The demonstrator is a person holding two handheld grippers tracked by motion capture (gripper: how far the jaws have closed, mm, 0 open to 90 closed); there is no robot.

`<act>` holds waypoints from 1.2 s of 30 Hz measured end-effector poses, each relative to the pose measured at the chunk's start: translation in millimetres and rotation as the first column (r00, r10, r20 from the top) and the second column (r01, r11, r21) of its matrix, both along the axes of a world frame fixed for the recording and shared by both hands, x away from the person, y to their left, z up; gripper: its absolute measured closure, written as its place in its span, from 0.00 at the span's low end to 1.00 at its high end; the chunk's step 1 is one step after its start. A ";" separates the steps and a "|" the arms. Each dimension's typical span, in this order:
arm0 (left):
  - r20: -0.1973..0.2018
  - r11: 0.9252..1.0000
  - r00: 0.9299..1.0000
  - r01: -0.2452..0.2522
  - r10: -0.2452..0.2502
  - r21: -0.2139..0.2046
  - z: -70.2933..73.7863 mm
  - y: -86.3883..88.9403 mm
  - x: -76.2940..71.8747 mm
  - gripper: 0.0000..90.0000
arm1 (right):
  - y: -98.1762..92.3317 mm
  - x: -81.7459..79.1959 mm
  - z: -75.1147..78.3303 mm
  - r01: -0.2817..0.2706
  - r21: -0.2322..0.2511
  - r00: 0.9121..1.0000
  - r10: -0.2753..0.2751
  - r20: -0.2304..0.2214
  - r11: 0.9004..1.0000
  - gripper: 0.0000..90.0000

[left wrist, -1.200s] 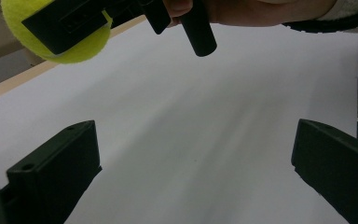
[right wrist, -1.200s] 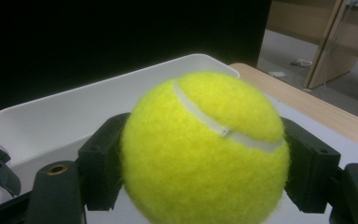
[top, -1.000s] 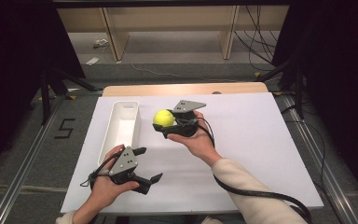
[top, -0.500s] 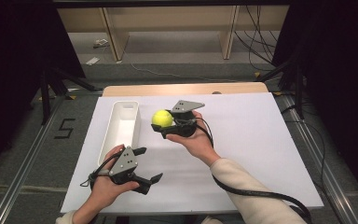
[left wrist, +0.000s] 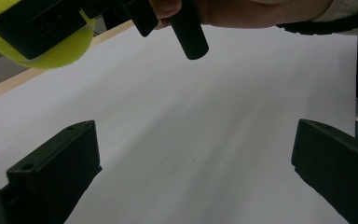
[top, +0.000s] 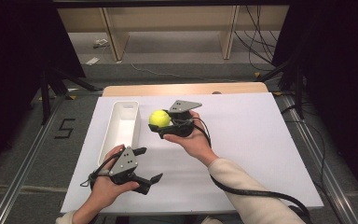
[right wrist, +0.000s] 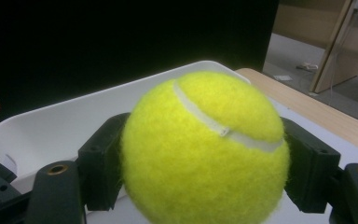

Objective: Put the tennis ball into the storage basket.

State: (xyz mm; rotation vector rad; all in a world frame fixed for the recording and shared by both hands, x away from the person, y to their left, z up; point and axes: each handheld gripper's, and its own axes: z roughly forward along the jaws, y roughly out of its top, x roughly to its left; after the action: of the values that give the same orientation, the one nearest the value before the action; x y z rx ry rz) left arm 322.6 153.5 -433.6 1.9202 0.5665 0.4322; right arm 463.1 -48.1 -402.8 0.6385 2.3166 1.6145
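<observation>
Tennis ball (top: pixel 159 118) is clamped between the jaws of the right tool (top: pixel 165 126), held up above the white worktop (top: pixel 261 140) just beside the far end of the long white bin (top: pixel 121 128). In the right gripper view the tennis ball (right wrist: pixel 205 149) is seen pressed on both sides by the black jaws, with the bin's rim (right wrist: pixel 98 100) behind it. The left tool (top: pixel 145 164) is held low near the worktop's front edge, jaws spread wide and empty.
</observation>
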 end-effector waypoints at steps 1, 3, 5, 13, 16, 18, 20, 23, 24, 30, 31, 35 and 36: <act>0.000 1.000 1.000 0.000 0.000 0.001 0.0 0.0 0.0 0.01 | 0.0 0.0 0.0 0.000 0.000 1.000 0.000 0.000 1.000 0.30; 0.000 1.000 1.000 0.001 -0.001 0.001 0.0 -0.2 0.0 0.01 | 0.7 -0.6 -0.3 0.001 0.001 1.000 -0.001 -0.002 1.000 0.30; -0.001 1.000 1.000 0.003 -0.003 0.002 -0.1 -0.3 0.0 0.01 | 1.5 -1.1 -0.3 -0.003 0.001 1.000 0.003 -0.004 1.000 0.30; -0.002 1.000 1.000 0.003 -0.003 0.002 0.0 -0.5 -0.2 0.01 | 3.0 -0.9 0.7 -0.006 0.000 1.000 0.006 0.000 1.000 0.30; -0.002 1.000 1.000 0.003 -0.003 0.003 -0.1 -0.6 -0.2 0.00 | 4.4 -1.2 0.4 -0.007 0.004 1.000 0.007 -0.004 1.000 0.30; -0.002 1.000 1.000 0.003 -0.003 0.001 0.0 -0.5 -0.3 0.01 | 5.1 -1.4 0.1 -0.010 0.003 1.000 0.010 -0.003 1.000 0.30; -0.001 1.000 1.000 0.003 -0.003 0.001 -0.1 -0.5 -0.4 0.01 | 5.6 -1.4 0.1 -0.012 0.001 1.000 0.012 -0.001 1.000 0.30; -0.001 1.000 1.000 0.003 -0.003 0.002 -0.1 -0.6 -0.5 0.01 | 6.7 -1.7 0.4 -0.014 0.004 1.000 0.014 -0.002 1.000 0.30; 0.000 1.000 1.000 0.004 -0.004 0.002 0.0 -0.7 -0.5 0.01 | 7.0 -1.8 0.5 -0.013 0.005 1.000 0.013 -0.004 1.000 0.30; 0.000 1.000 1.000 0.003 -0.003 0.004 -0.1 -0.9 -0.5 0.01 | 8.1 -1.2 0.8 -0.016 0.005 1.000 0.016 -0.001 1.000 0.30; 0.001 1.000 1.000 0.003 -0.003 0.004 -0.1 -0.9 -0.6 0.01 | 8.3 -1.2 1.1 -0.016 0.006 1.000 0.016 0.000 1.000 0.30; 0.000 1.000 1.000 0.004 -0.004 0.003 0.0 -1.2 -0.8 0.01 | 10.6 -0.9 1.3 -0.018 0.008 1.000 0.018 -0.002 1.000 0.30; 0.000 1.000 1.000 0.005 -0.005 0.003 0.0 -1.2 -0.8 0.01 | 11.4 -0.7 1.2 -0.020 0.009 1.000 0.020 0.001 1.000 0.30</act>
State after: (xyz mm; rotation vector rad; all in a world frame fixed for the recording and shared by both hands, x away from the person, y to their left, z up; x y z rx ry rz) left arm 321.8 152.3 -433.6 1.9241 0.5614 0.4308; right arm 462.4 -36.7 -401.6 0.6183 2.3243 1.6344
